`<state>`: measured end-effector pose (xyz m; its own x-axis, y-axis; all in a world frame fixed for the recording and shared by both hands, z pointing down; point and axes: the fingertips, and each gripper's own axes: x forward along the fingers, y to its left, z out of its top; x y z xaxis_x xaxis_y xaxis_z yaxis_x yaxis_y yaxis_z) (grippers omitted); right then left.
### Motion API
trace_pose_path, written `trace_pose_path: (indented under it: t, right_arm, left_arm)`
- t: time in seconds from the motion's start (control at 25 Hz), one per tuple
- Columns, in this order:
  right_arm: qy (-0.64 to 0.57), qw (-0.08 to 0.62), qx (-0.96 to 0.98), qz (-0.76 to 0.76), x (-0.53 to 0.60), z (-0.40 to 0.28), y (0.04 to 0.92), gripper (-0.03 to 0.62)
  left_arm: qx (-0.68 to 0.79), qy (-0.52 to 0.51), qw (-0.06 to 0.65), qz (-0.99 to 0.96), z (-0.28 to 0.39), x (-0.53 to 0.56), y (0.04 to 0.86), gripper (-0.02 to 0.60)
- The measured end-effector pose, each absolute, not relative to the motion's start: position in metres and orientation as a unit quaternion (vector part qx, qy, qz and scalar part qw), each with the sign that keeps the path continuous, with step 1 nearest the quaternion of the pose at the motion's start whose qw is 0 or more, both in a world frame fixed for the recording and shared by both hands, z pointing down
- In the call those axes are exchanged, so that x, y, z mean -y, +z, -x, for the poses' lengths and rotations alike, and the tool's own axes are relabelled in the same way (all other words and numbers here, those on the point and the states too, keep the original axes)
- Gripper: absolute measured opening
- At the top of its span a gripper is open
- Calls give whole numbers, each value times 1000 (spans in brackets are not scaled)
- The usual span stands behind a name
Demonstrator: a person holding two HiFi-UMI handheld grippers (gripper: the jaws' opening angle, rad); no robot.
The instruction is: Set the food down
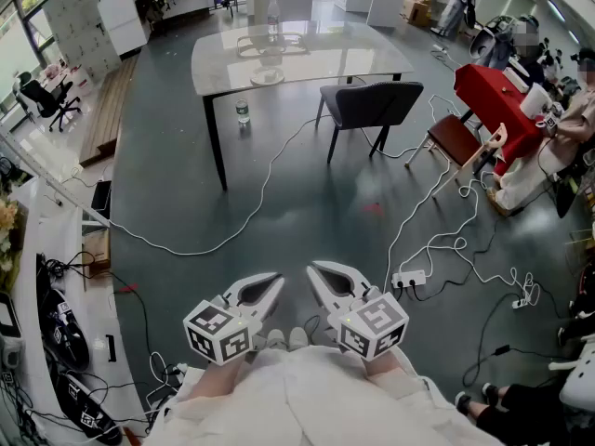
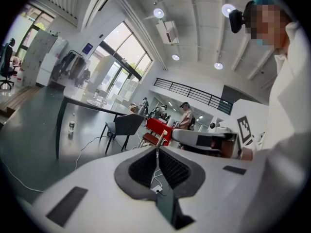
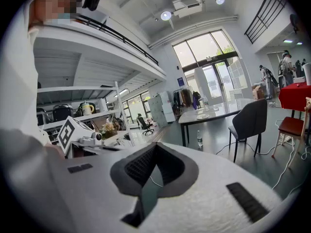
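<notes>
While standing well back from the desk (image 1: pixel 209 59), holding left gripper (image 1: pixel 274 284) and right gripper (image 1: pixel 318 272) low and side by side, tips aiming toward the desk. Left jaws sitting closed, tips meeting, gripping nothing. Right jaws likewise sitting closed and empty. Food: cannot tell where. Plate-like items (image 1: pixel 267 75) lying on the desk's glass top, too small for telling whether any food is on them. Clear bottle (image 1: pixel 272 12) standing at the desk's far side. Dark chair (image 1: pixel 370 103) standing at the desk's near right edge. Water bottle (image 1: pixel 242 111) standing on the floor (image 1: pixel 316 203) under the desk, by its near left leg. White cable (image 1: pixel 260 198) trailing over the floor on the desk's near side.
</notes>
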<state>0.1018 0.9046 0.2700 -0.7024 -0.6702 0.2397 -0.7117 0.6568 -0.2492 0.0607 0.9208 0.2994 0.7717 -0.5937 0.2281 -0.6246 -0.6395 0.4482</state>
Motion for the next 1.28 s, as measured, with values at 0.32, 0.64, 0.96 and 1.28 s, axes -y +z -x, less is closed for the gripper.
trace_pose_path:
  t: [0.32, 0.64, 0.96, 1.28]
  right_arm:
    - [177, 61, 906, -379, -910, -101, 274, 2]
    - [168, 43, 919, -353, -916, -97, 273, 2]
    - [189, 72, 911, -358, -912, -114, 298, 2]
    - [208, 69, 911, -349, -897, -117, 308, 2]
  left_arm:
    - [330, 33, 255, -908, -73, -927, 298, 26]
    - [331, 28, 259, -907, -81, -924, 301, 26]
    - [375, 20, 264, -889, -80, -915, 314, 26]
    - [371, 20, 285, -884, -86, -907, 324, 26]
